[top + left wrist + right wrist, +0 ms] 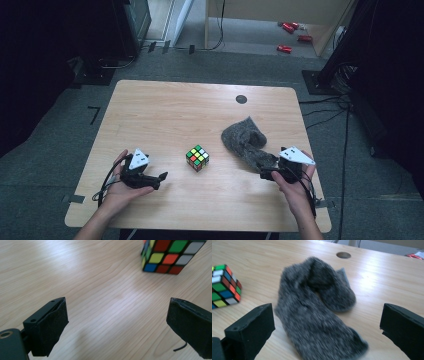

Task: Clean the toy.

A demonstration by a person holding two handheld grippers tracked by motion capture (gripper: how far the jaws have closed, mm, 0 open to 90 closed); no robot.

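A grey fuzzy sock (246,144) lay on the right half of the wooden table (150,115), its long axis running diagonally in the high view: one end pointed toward the far middle of the table, near a round dark hole (241,99), and the other toward the near right edge, just in front of the right gripper (266,174). The sock was bent and folded over on itself at the far end. A Rubik's cube (198,157) sat near the table's middle, left of the sock and apart from it, one corner turned toward the person.

The right hand (295,187) came in from the near edge with the right gripper aimed left and forward at the sock's near end. In the right gripper view its jaws stood wide apart, the sock (317,312) between and ahead of them, neither pad pressing on it.

The left hand (120,192) held the left gripper (161,178) low over the table, pointing right toward the cube. Its jaws were spread wide with only bare wood between them, the cube (170,256) ahead and apart.
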